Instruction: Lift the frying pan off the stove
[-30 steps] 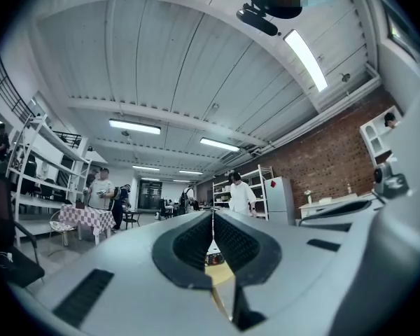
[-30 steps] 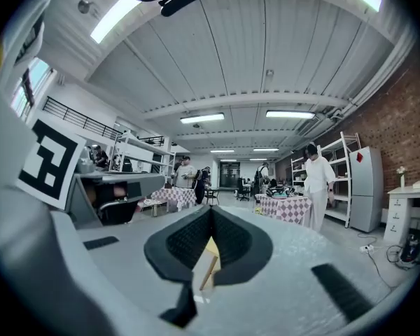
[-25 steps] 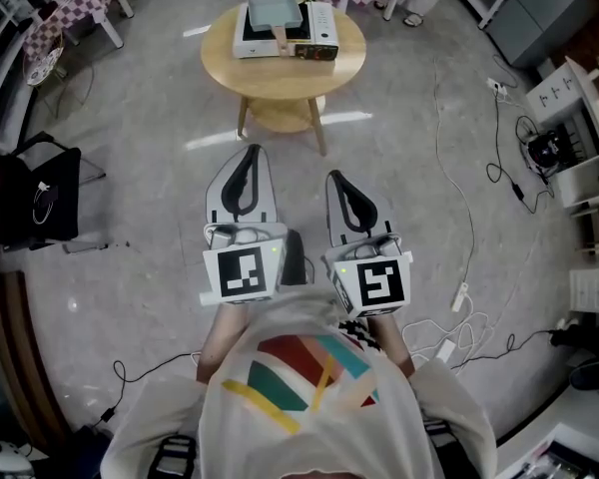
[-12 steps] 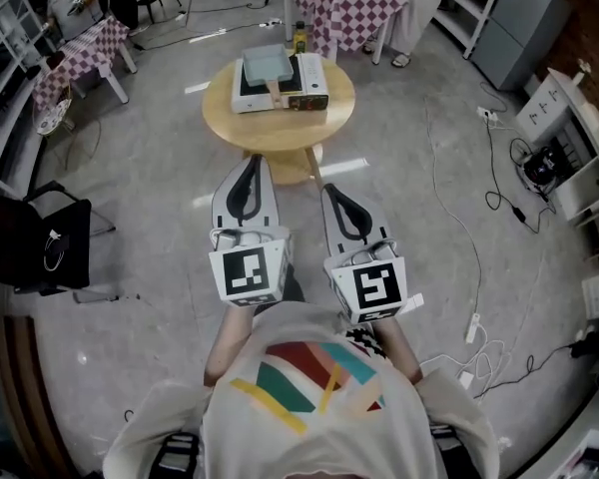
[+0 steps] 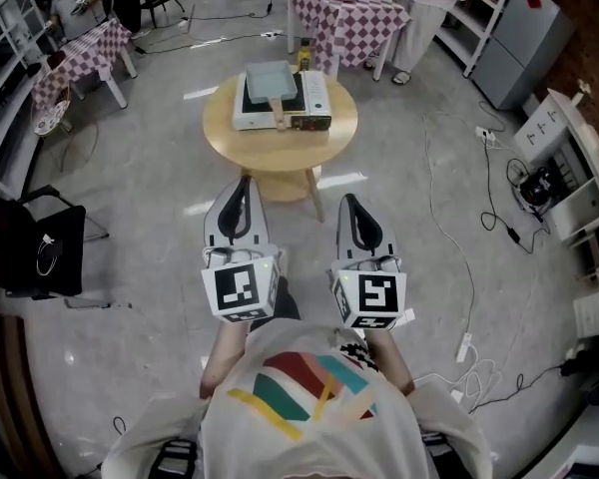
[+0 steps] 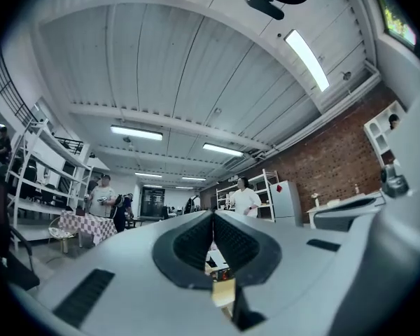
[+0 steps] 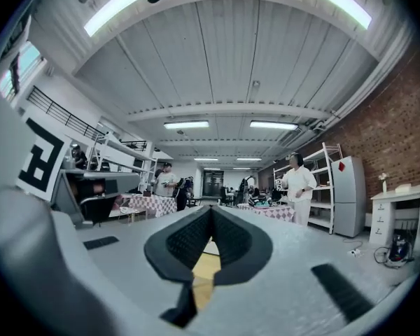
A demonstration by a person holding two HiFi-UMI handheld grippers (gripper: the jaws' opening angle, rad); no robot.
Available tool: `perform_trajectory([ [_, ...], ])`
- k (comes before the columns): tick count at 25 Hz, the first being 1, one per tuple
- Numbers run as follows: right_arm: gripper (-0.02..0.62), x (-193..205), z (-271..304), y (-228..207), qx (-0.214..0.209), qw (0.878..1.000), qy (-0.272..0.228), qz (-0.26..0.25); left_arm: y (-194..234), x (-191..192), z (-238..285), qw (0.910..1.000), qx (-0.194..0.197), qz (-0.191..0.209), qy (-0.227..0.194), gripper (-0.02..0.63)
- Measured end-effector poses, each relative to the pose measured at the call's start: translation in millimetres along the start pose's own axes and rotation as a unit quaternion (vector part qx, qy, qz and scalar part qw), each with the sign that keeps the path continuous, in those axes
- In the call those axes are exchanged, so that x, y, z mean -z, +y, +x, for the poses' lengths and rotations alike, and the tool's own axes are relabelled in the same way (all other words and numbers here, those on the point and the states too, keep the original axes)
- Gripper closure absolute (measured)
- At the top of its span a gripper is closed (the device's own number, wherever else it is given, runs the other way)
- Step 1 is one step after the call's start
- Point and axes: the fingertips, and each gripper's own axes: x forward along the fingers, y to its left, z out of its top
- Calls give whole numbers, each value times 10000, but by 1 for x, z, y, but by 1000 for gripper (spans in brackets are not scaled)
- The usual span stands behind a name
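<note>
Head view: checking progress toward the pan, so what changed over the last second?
The left claw and right claw moved closer to the round table. Nothing was grabbed. Both stay shut and empty; the pan stays on the stove.

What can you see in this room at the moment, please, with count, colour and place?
Round light-wood table: one, tan, floor ahead.
Portable gas stove: one, white, on the table.
Grey-blue square frying pan: one, wooden handle, on the stove.
Checked-cloth tables: two, red-white, far side and left.
Chair: one, black, left edge.
Shelf unit: one, white, right edge.
Left gripper: one, grey, shut, empty, short of table.
Right gripper: one, grey, shut, empty, beside it.
</note>
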Motion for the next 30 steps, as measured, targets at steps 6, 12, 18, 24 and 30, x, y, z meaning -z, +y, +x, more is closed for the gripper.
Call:
perform_trajectory([
  [6,598,10,32,-15,127,9998,43,138,25,22,27,9997,-163,-91,141,600],
  [12,598,31,91,-25,-12,9995,189,-233,49,51,85,9987,-259,-277,346,600],
  [18,598,27,184,-36,-66,9986,289,-442,77,70,174,9980,-152,-177,590,600],
  [24,598,34,282,-42,-146,9981,329,-509,106,97,259,9968,6,-518,615,600],
  [30,598,41,376,-40,-128,9981,385,-461,149,108,338,9977,73,-425,521,600],
])
